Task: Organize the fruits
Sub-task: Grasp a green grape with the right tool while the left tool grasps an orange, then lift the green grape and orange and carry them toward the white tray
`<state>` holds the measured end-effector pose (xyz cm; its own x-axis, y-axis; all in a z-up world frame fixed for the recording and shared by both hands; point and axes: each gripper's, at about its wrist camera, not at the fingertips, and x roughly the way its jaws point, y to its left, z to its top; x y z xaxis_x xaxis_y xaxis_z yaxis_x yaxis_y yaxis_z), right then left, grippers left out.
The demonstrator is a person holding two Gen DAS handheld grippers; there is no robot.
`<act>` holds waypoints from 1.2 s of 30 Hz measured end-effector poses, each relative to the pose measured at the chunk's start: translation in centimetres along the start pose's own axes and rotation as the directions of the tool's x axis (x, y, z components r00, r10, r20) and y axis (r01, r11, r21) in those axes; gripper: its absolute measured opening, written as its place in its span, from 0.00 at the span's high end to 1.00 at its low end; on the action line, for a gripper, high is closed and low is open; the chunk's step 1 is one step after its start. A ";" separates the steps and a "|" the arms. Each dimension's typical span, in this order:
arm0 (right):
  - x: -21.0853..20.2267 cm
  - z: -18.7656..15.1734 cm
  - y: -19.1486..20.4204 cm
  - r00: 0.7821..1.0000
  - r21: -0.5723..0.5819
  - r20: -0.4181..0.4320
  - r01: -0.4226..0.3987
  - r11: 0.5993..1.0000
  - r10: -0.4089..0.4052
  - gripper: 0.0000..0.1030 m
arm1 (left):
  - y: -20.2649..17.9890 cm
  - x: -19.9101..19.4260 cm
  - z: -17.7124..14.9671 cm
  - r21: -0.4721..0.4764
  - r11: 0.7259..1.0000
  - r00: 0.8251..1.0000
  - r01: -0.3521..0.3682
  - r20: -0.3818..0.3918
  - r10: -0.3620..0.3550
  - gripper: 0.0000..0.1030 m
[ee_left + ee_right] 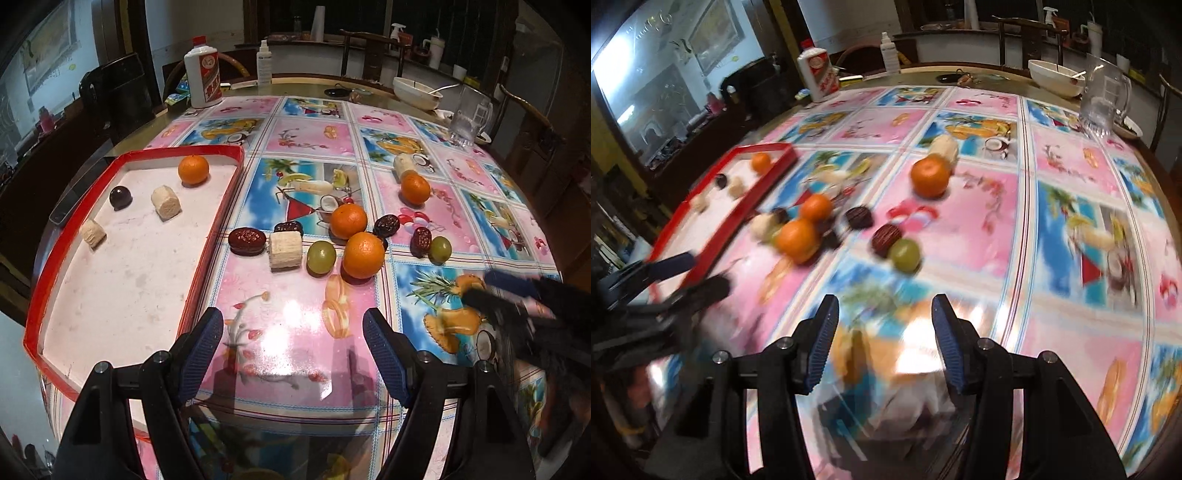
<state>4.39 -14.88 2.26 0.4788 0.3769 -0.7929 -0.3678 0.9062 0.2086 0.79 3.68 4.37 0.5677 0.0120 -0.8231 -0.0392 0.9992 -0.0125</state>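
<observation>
Red-rimmed tray [218,206], orange tangerines [363,254], pink-blue tablecloth [295,325].

Glossy plastic-looking tablecloth w/ pink and blue fruit prints [295,325], smooth, throws bright glare. Red-rimmed tray [35,325]: matt whitish floor, a bit stained. Round orange citrus fruit [363,254]: fine dimpled skin, slight shine. Smooth green grape [321,257], semi-gloss. Dark red-brown wrinkled date [246,240], shiny. Pale cut banana chunk [284,249]: matt, ridged side. Left gripper [293,350] & right gripper [884,339]: matt black plastic, ribbed blue pads [202,354], small metal screws. Clear glass mug [468,120].
</observation>
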 end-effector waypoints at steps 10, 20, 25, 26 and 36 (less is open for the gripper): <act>3.5 2.6 -0.9 0.999 -0.123 -0.011 -0.053 0.991 0.052 0.66 | 0.2 0.1 -0.2 -0.021 1.000 1.000 0.009 -0.009 -0.009 0.24; 1.6 0.9 -2.3 0.998 -0.130 -0.008 -0.063 0.990 0.062 0.74 | -2.9 1.4 1.9 0.030 0.996 0.996 0.081 0.024 -0.082 0.24; 1.1 0.1 -3.3 0.996 -0.103 -0.019 -0.088 0.991 0.086 0.74 | -4.4 2.9 3.3 0.054 0.990 0.992 0.127 0.014 -0.128 0.41; 1.1 0.1 -3.4 0.996 -0.096 -0.019 -0.093 0.991 0.091 0.74 | -4.6 3.2 3.5 0.059 0.988 0.990 0.139 0.004 -0.140 0.45; 1.3 0.1 -3.9 0.993 -0.071 -0.012 -0.122 0.990 0.121 0.74 | -4.9 4.8 4.1 0.180 0.978 0.993 0.109 0.026 -0.115 0.70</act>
<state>6.48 -17.96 0.47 0.4207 0.4817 -0.7688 -0.4792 0.8375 0.2626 7.06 -0.96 2.75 0.5896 -0.1023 -0.8012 0.1714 0.9852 0.0003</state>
